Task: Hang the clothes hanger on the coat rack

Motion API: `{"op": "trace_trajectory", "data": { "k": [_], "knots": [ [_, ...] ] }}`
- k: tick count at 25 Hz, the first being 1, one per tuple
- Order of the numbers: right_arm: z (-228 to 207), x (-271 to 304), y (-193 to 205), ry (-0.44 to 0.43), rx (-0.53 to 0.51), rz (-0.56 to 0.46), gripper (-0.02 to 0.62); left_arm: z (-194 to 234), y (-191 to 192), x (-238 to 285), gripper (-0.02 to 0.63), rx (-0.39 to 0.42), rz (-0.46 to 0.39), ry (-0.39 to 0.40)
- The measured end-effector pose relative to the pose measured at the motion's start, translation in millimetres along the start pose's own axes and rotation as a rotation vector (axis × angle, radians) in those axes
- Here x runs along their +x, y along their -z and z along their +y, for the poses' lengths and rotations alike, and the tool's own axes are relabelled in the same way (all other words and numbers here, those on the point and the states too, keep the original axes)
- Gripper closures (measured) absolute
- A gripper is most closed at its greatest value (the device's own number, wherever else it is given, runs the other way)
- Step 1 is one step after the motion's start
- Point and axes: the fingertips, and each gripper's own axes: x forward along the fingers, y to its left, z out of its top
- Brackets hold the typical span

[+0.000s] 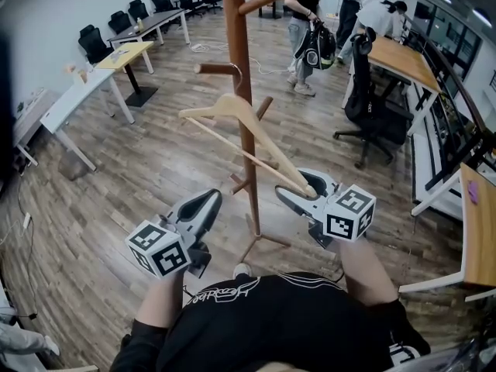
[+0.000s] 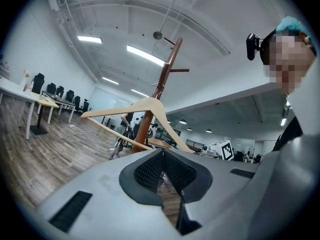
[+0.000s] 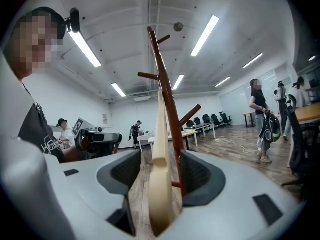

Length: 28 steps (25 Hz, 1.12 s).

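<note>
Right gripper view: my right gripper (image 3: 156,171) is sitting w/ jaws spread, clothes hanger (image 3: 160,134) end lying loose between them, its hook over a coat rack (image 1: 242,45) peg (image 1: 213,68). Left gripper (image 1: 200,208) is hanging pressed shut, empty. Risk: backing out crooked, I'm snagging that end & tipping the hook off.

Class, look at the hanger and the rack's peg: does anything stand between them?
Nothing visible does. The hanger hook already appears to sit over a peg of the rack. Its lower end lies between the open jaws of the right hand-held gripper.
</note>
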Motion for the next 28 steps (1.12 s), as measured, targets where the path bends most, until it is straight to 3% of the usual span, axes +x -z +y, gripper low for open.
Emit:
{"op": "trace_trajectory", "data": {
  "k": [6,10,16,20,23,25,28],
  "knots": [
    [-3,-30,4,0.122,0.015,-0.058,0.331,-17,14,-21,0.597,-0.012,-0.011,-0.029],
    [-9,-68,6,0.229,0.058,-0.151,0.331,-30,27,-36,0.597,-0.025,-0.014,-0.059],
    [41,-96,-2,0.063,0.106,-0.239,0.333,-52,37,-55,0.597,-0.015,-0.011,-0.069],
    [75,-103,-9,-0.001,0.049,-0.219,0.344,-65,31,-56,0.597,-0.011,-0.023,-0.039],
    [106,-104,-5,-0.048,0.024,-0.192,0.42,-76,29,-61,0.597,-0.01,-0.028,-0.006],
    [125,-102,0,-0.048,0.002,-0.181,0.508,-82,32,-68,0.597,-0.006,-0.027,0.013],
    [157,-98,12,-0.052,0.011,-0.166,0.541,-91,38,-89,0.597,-0.006,-0.019,0.04]
  ]
}}
